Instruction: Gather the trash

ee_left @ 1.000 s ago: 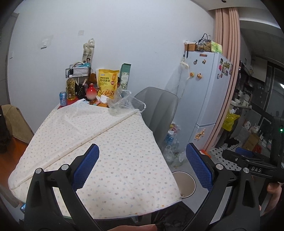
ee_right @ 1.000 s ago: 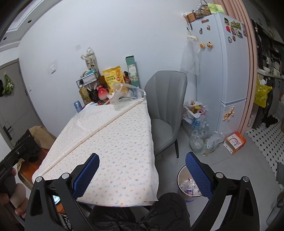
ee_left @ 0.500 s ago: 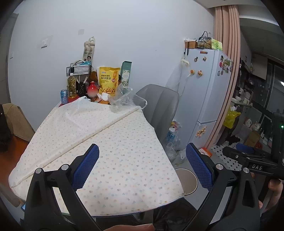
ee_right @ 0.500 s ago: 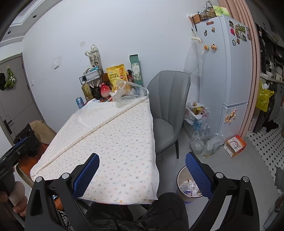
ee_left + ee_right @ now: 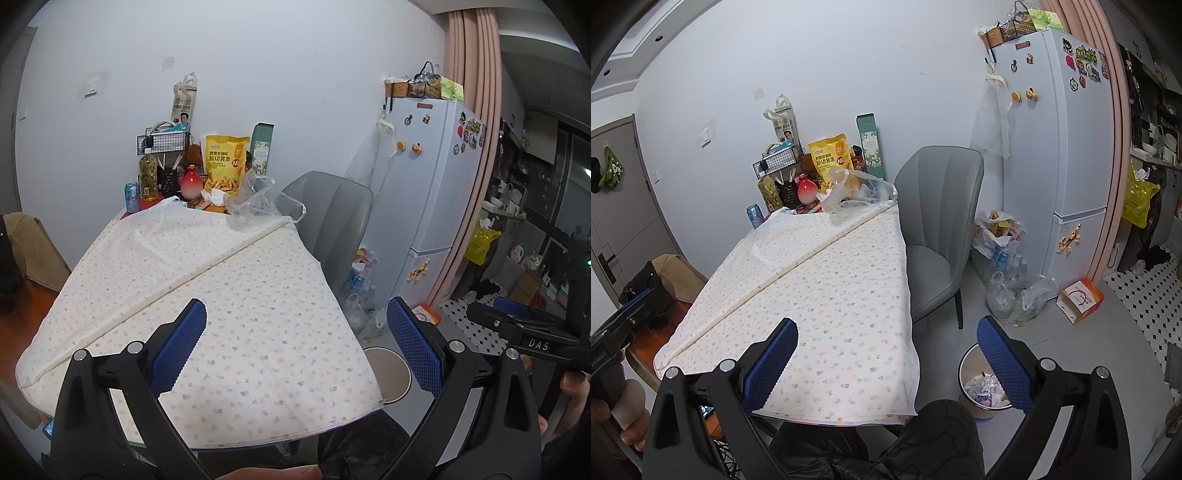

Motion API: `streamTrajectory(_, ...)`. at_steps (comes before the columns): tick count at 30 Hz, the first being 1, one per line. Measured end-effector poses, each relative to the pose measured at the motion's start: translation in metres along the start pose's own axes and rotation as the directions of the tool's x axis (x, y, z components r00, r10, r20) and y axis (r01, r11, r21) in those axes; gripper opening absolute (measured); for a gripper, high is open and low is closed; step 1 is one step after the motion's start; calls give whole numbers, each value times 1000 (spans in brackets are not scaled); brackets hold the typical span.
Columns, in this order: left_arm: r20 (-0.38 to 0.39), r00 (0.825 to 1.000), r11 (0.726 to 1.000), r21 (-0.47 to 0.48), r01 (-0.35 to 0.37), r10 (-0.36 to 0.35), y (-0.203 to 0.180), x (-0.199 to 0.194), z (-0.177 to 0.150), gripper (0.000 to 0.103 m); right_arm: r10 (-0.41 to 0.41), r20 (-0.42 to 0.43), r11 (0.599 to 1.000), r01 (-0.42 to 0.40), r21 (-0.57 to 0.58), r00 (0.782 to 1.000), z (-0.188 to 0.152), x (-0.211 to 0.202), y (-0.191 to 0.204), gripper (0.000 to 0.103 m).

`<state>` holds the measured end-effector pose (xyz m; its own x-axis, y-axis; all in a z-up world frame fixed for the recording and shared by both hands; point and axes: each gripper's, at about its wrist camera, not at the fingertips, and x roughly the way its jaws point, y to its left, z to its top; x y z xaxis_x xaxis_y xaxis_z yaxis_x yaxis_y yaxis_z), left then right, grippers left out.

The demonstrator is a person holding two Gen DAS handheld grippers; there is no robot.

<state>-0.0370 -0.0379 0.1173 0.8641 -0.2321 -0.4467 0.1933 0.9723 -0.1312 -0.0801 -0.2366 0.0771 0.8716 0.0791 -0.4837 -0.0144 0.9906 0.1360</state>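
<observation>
Jaws wide on both my grippers, nothing between them: left gripper [image 5: 295, 347] and right gripper [image 5: 886, 347] each at the bottom of its own frame, blue pads spread over the near edge of the table. Task item, clear plastic bag [image 5: 858, 194]: crumpled, lying at the far end of the tablecloth [image 5: 827, 295], centre of the right wrist frame, just in front of the yellow snack pouch [image 5: 829, 157]. Trash bin [image 5: 982, 387]: lower right of that frame, on the floor beside the table's near corner, wrappers inside. Grey chair [image 5: 938, 221]: right of centre, drawn up to the table's side. Blue can [image 5: 753, 215], red vase [image 5: 807, 190] and wire basket [image 5: 777, 160]: left of the pouch, against the wall. White fridge [image 5: 1067, 147]: upper right, filled plastic bags [image 5: 1008, 273] on the floor at its foot.
</observation>
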Motion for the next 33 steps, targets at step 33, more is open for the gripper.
streamTrajectory(33,-13,1000,1000,-4,1,-1,-2,5,-5,97,-1,-6,1000,1,8,1000,-5,5,-1,95)
